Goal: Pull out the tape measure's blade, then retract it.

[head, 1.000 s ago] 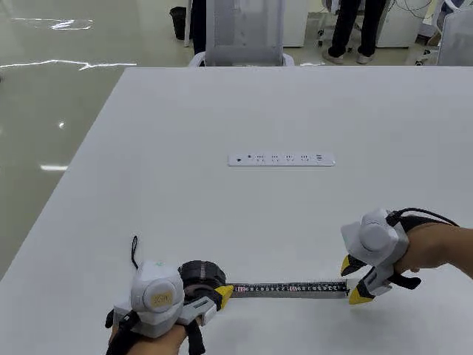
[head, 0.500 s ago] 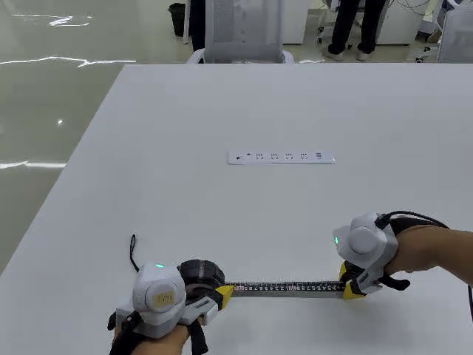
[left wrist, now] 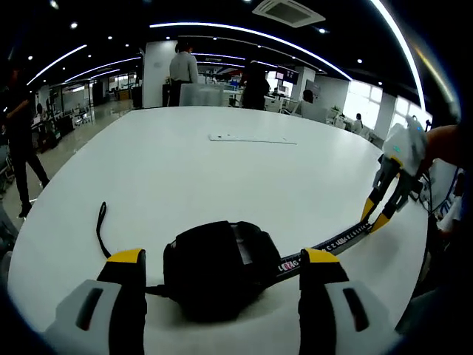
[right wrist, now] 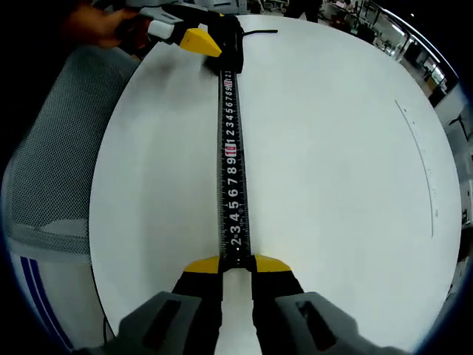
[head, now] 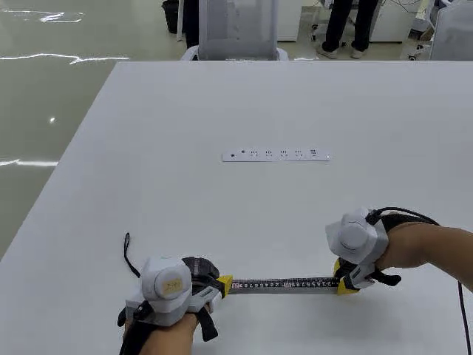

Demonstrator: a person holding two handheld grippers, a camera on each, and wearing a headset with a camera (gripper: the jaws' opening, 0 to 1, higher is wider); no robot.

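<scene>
The right gripper (right wrist: 236,263) is pinched narrow on the tip of the tape blade (right wrist: 230,148). The blade lies flat along the near edge of the tabletop (head: 295,96), running to the black case (left wrist: 222,270). The left gripper (left wrist: 222,259) stands wide astride that case, with slim gaps either side.

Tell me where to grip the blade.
Grip the blade at its free tip, coming from the end away from the case, one jaw at each edge: it runs flat and straight over the table. The right gripper is shut there.
</scene>
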